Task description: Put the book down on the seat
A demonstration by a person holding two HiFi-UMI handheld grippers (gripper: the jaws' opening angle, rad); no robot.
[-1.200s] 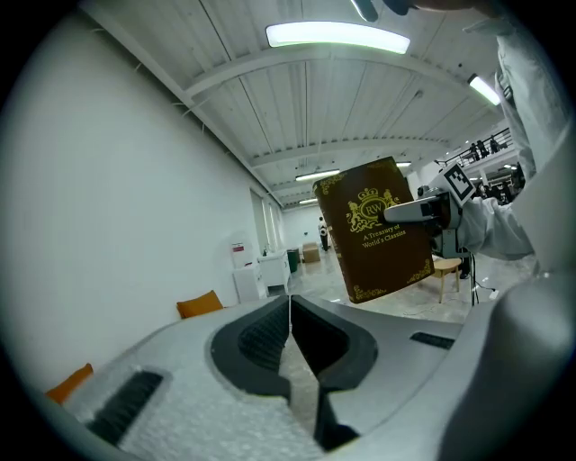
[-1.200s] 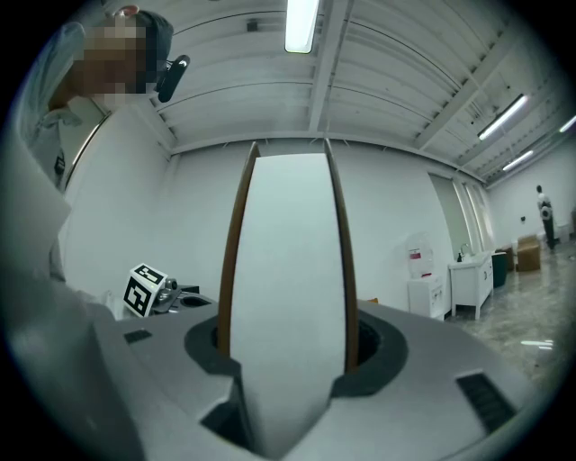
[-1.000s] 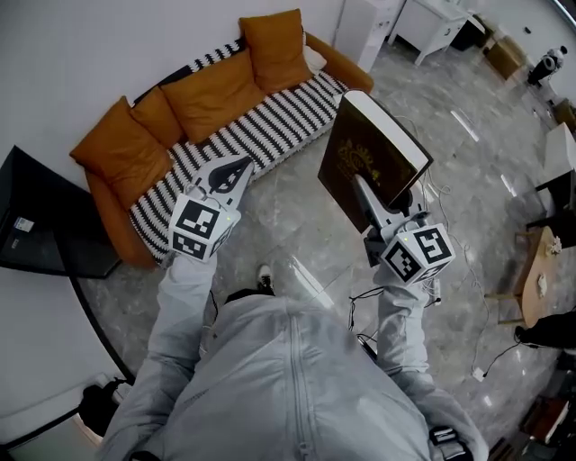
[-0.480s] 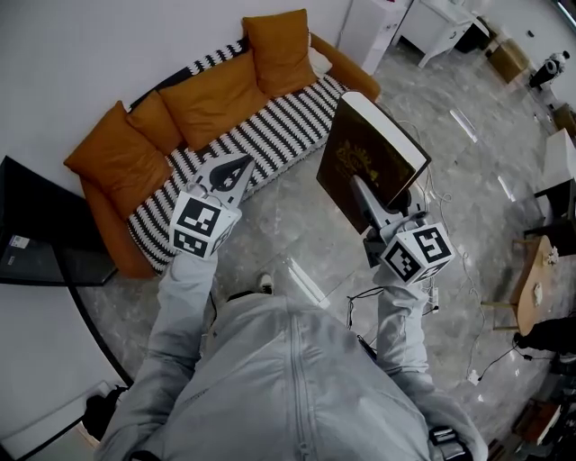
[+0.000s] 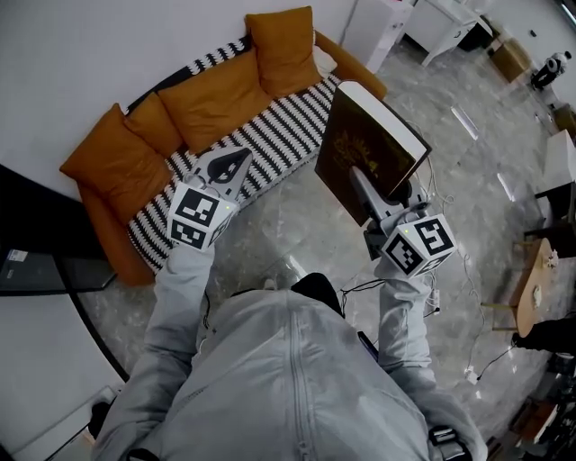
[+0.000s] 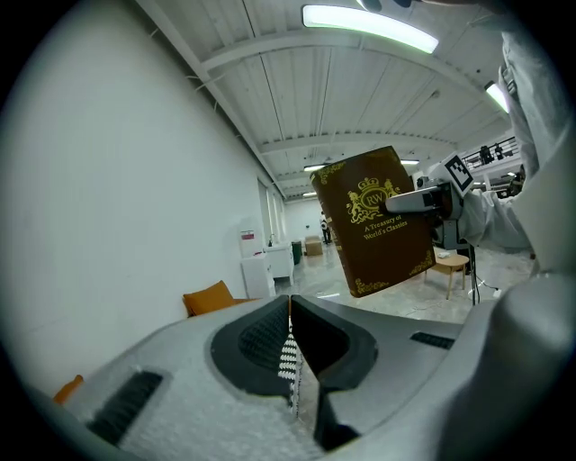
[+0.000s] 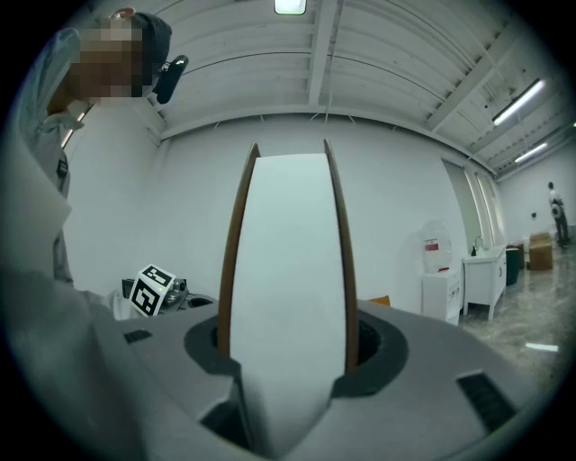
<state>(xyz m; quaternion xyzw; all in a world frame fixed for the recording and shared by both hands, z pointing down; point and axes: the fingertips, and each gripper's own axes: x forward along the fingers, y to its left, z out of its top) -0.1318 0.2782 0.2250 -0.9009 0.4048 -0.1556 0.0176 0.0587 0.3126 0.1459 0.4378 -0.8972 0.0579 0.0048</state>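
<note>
A thick brown book (image 5: 364, 149) with gold print and white page edges stands upright in the air, my right gripper (image 5: 367, 192) shut on it. In the right gripper view the book's white page edge (image 7: 288, 288) fills the gap between the jaws. My left gripper (image 5: 229, 167) is shut and holds nothing; its jaws meet in the left gripper view (image 6: 290, 347), which also shows the book (image 6: 378, 221) at the right. The seat is an orange sofa with a black-and-white striped seat (image 5: 270, 135) ahead of both grippers; the left gripper hangs over its front edge.
Several orange cushions (image 5: 216, 94) lean along the sofa's back. A dark cabinet (image 5: 36, 234) stands at the left by the white wall. White furniture (image 5: 432, 27) is at the top right, a small wooden table (image 5: 540, 270) at the right, and cables (image 5: 450, 261) lie on the grey floor.
Both grippers and the book have moved toward the sofa; the sofa sits closer under them. The person has stepped forward, a dark shoe now showing below the grippers.
</note>
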